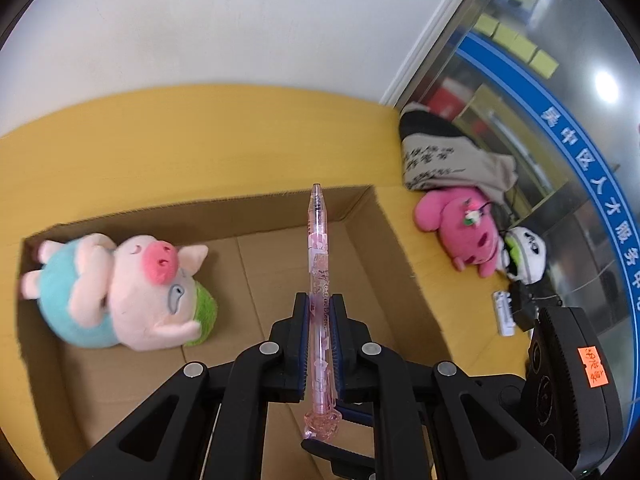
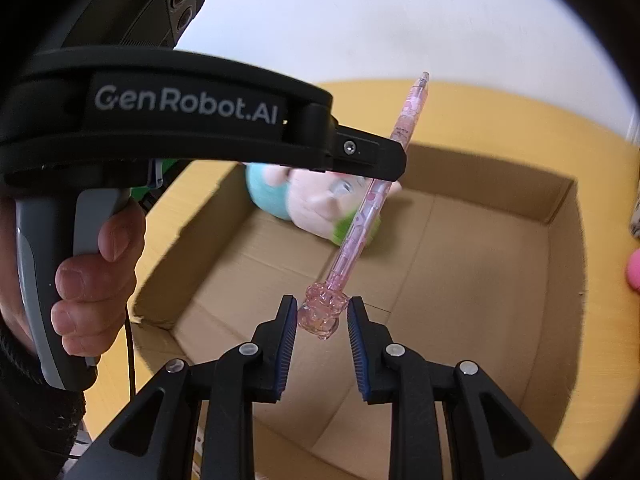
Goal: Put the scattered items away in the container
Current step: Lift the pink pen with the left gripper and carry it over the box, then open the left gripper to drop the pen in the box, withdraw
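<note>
My left gripper (image 1: 319, 300) is shut on a clear pink pen (image 1: 318, 248) and holds it above the open cardboard box (image 1: 360, 208). A pink pig plush (image 1: 120, 292) in blue lies in the box at the left. In the right wrist view the pen (image 2: 372, 204) hangs from the left gripper's body (image 2: 200, 128), its ornate pink cap between the fingers of my right gripper (image 2: 322, 312). The right jaws stand open around the cap without pressing it. The box (image 2: 560, 240) lies below, with the pig plush (image 2: 312, 196) at its far side.
On the yellow table (image 1: 160, 140) right of the box lie a bright pink plush (image 1: 464, 232), a panda toy (image 1: 528, 256), a beige printed cloth bag (image 1: 444, 156) and a small white item (image 1: 504, 312). A glass partition (image 1: 560, 120) rises at the right.
</note>
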A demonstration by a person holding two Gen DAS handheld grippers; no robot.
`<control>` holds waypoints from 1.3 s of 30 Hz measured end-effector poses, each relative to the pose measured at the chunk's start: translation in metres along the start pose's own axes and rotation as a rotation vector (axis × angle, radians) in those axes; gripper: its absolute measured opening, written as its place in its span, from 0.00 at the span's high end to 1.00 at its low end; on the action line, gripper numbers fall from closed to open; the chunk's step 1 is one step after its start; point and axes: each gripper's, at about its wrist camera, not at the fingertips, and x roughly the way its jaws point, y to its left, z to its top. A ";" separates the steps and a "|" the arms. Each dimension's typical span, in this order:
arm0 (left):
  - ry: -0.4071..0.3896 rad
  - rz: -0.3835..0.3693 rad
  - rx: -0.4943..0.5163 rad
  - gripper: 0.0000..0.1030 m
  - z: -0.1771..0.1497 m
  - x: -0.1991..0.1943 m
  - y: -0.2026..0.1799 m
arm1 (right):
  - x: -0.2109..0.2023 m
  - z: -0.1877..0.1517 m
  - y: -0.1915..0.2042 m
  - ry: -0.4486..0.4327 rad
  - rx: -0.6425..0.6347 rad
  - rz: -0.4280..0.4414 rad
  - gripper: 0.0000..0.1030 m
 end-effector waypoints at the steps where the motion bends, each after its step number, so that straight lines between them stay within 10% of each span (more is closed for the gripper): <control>1: 0.014 -0.001 -0.007 0.91 0.002 0.009 0.003 | 0.005 -0.001 -0.005 0.015 0.011 0.000 0.76; 21: 0.158 0.027 -0.119 0.88 -0.002 0.117 0.037 | 0.081 -0.019 -0.080 0.217 0.226 -0.014 0.75; 26: 0.062 0.023 -0.099 0.43 -0.003 0.077 0.028 | 0.055 -0.026 -0.076 0.153 0.226 -0.044 0.52; 39: -0.346 0.252 0.193 0.00 -0.121 -0.114 -0.042 | -0.086 -0.087 0.008 -0.188 0.103 -0.223 0.27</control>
